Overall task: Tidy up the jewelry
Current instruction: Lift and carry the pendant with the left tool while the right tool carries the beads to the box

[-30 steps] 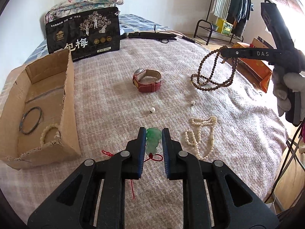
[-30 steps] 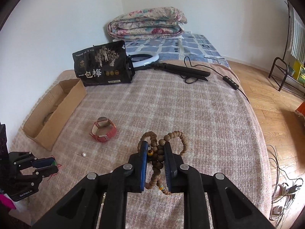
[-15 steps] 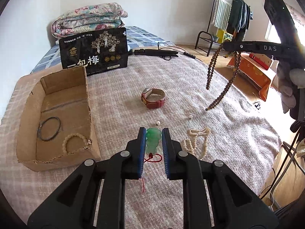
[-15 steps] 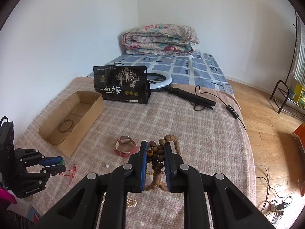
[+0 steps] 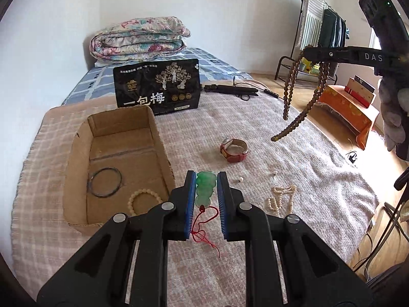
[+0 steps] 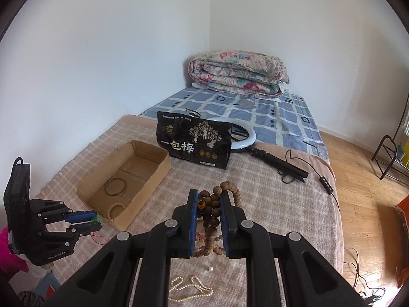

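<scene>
The left gripper point(image 5: 206, 189) clamps a green jade pendant point(image 5: 205, 188), the cardboard box point(image 5: 81, 153) at ten o'clock; the right gripper point(image 6: 209, 211) grips brown prayer beads point(image 6: 212, 213) (strands dangling).

Green pendant point(image 5: 205, 188), red cord point(image 5: 202, 227); brown beads point(image 6: 213, 213); pink-checked blanket point(image 5: 255, 128); floral quilt point(image 6: 237, 73).

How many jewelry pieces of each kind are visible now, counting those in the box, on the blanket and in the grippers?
Bracelets in the cardboard box: 2, a dark bangle and a cream bead bracelet.
Wristwatch: 1.
White pearl strand: 1.
Loose pearls: 2.
Green jade pendant, in the left gripper: 1.
Brown bead string, in the right gripper: 1.
Total: 8.
</scene>
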